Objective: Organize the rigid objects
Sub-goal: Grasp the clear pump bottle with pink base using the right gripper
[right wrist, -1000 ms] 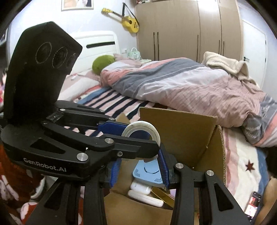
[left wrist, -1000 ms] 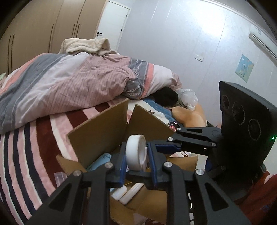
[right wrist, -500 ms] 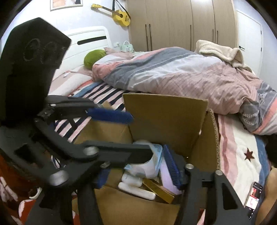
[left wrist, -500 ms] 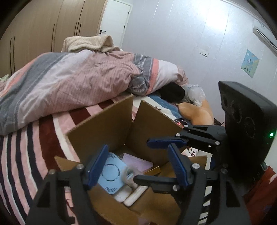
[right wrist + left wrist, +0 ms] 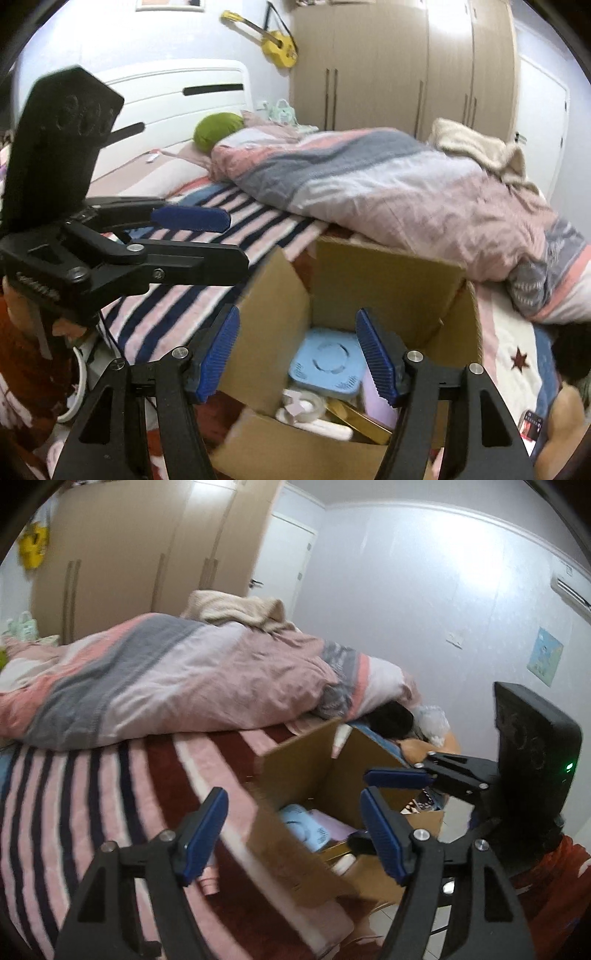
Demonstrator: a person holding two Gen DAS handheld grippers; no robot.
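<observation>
Both the left tongs (image 5: 295, 830) and right tongs (image 5: 297, 354) have just been opening and stand released, nothing between them. The tape roll (image 5: 304, 404) lies in the cardboard box (image 5: 388, 280), lower centre of the right view.

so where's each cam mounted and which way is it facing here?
Left wrist: on the left claw, looking along its open fingers across the striped bed toward the cardboard box; the right claw shows at right.
Right wrist: on the right claw, open, looking down into the box; the left claw shows at left.
Shared: box, duvet, wardrobe.
</observation>
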